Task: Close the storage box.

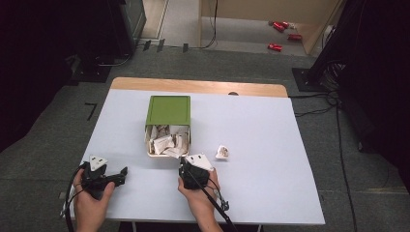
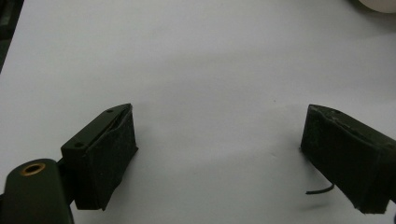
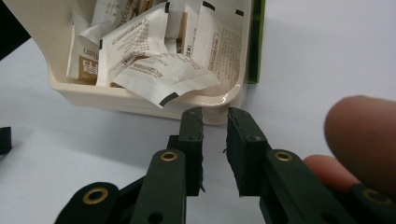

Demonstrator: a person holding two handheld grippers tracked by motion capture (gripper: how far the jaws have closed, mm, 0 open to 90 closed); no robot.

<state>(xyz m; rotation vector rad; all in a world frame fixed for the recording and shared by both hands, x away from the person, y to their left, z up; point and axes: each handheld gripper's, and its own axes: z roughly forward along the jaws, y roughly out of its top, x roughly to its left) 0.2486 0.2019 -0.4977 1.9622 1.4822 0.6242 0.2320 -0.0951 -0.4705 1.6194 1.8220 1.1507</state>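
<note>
right gripper view: right tongs (image 3: pixel 215 116) nearly together, empty, at box rim (image 3: pixel 140 100); left tongs (image 2: pixel 217 154) apart, empty. sachets (image 3: pixel 159 70) could be missed if the rim is struck.

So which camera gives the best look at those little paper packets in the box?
The right gripper view: the packets lie close up, their print visible, heaped in the cream box. The high view shows them small and white below the green lid. The left gripper view faces bare table.

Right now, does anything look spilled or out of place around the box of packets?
Yes. One packet lies loose on the white table, to the right of the box and apart from it, while the other packets sit heaped inside. One of those packets pokes over the box's near rim, just ahead of the right tongs.
</note>
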